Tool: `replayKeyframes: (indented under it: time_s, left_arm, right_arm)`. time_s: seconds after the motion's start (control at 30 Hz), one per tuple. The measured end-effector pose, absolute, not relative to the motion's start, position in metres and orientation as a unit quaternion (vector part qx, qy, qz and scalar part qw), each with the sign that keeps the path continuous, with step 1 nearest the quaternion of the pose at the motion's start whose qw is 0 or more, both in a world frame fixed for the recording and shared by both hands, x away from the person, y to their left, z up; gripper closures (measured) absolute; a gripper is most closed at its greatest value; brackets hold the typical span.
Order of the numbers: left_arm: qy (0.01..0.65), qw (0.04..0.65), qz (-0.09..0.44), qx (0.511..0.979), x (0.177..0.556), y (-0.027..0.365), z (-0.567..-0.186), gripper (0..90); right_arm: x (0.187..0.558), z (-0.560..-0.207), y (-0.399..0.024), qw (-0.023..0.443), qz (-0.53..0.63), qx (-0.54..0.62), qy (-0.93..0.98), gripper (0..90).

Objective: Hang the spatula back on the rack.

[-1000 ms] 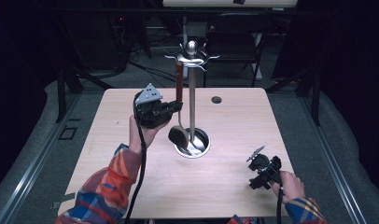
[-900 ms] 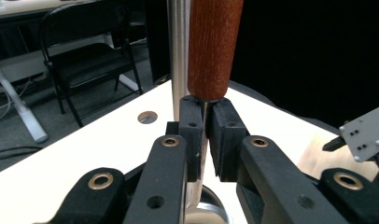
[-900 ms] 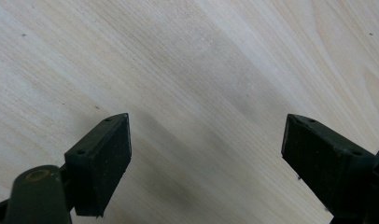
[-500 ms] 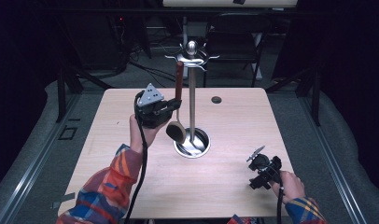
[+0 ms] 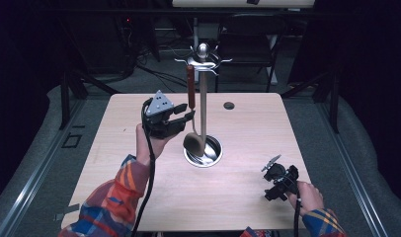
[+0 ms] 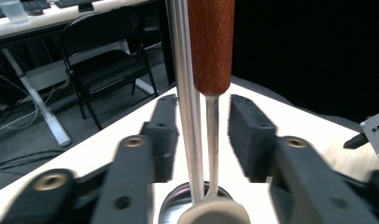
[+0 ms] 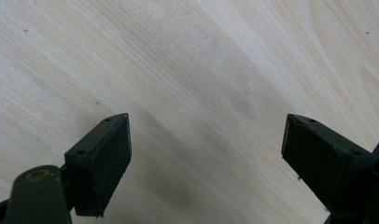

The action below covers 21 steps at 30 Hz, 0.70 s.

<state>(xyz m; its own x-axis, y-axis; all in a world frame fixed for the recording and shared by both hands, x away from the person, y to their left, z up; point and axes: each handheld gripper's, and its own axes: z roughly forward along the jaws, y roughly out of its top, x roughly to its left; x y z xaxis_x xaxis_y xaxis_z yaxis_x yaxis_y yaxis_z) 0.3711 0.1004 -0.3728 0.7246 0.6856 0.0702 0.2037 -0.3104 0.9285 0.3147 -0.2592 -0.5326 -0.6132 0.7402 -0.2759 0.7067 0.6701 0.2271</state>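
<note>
High view: the ladle (image 5: 192, 136) hangs upright from a hook of the metal stand (image 5: 203, 103), its reddish-brown wooden handle (image 5: 190, 86) at the top beside the stand's pole and its bowl low over the stand's round base (image 5: 208, 153), near the middle of the desk (image 5: 238, 128). Left gripper view shows the same handle (image 6: 211, 44) just beside the pole (image 6: 184, 84), with the thin metal shank (image 6: 212, 135) running down to the bowl at the bottom edge. The left tool (image 5: 186, 117) is held raised just to the left of the ladle, level with the shank below the handle; its jaws have just been opening, and they stand apart on either side of the shank and pole, with a clear gap at each pad (image 6: 252, 135), so nothing is clamped. The right tool (image 5: 270, 163) rests low at the near right part of the desk, well apart from the stand, in the person's right hand (image 5: 307, 195); in the right gripper view its jaws stand wide apart over bare wood grain (image 7: 201, 93). A small dark round spot (image 5: 229, 105) lies on the desk's far side, right of the stand. Plaid sleeves (image 5: 114, 197) enter from the bottom.
</note>
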Motion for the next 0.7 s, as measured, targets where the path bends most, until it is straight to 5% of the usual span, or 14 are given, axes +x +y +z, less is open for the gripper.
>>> replayKeyframes:
  time_s: [0.2,0.7]
  left_arm:
    - [0.285,0.498,0.245,0.781,0.364,0.101,-0.371,41.1]
    - [0.324,0.465,0.258,0.782,0.351,0.113,-0.368,20.9]
  right_arm:
    - [0.314,-0.533,-0.263,0.175,0.067,0.412,0.892,15.5]
    - [0.314,-0.527,-0.261,0.181,0.058,0.400,0.897,15.5]
